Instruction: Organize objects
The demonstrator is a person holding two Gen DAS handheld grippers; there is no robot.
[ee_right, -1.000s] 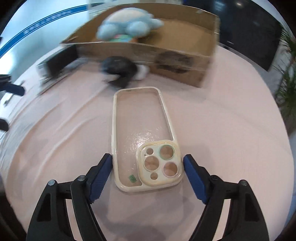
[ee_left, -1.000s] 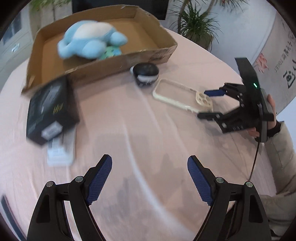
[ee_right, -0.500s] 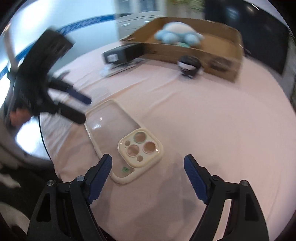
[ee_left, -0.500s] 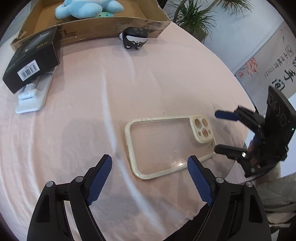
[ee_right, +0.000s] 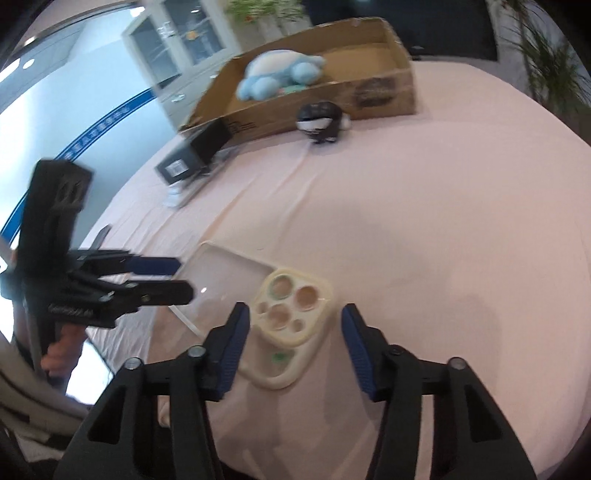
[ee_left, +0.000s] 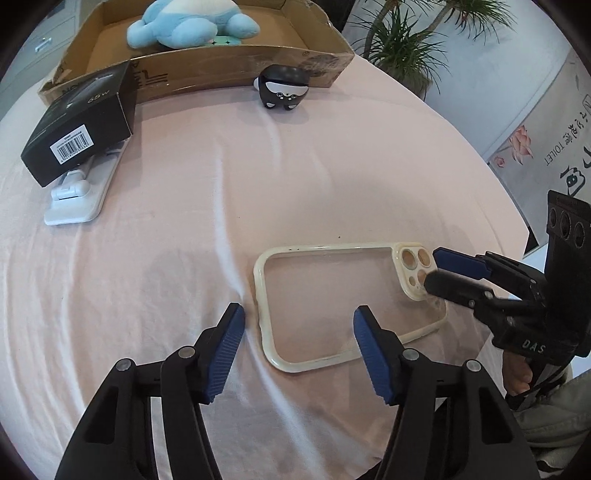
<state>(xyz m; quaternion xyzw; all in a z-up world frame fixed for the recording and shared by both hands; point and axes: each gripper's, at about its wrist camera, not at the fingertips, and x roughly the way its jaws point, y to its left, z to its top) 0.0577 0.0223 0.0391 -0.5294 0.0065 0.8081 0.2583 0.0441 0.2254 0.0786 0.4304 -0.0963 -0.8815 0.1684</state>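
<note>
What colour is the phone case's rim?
Cream rim on the clear phone case; clearest in the left wrist view.

Soft pink cloth over the tabletop (ee_left: 332, 155), matt and creased. Phone case (ee_left: 351, 295) of glossy clear plastic with a cream rubbery rim. Rough brown cardboard for the box (ee_left: 229, 62); fluffy blue plush on the turtle toy (ee_left: 188, 22). Smooth black printed card on the small carton (ee_left: 81, 122). Ribbed blue pads (ee_left: 225, 350) on matt black plastic tool arms.

White stand (ee_left: 79, 199) half hidden under black box (ee_left: 79, 122); blurred box label; phone case (ee_right: 284, 325) corner behind right gripper's finger (ee_right: 231, 350).
</note>
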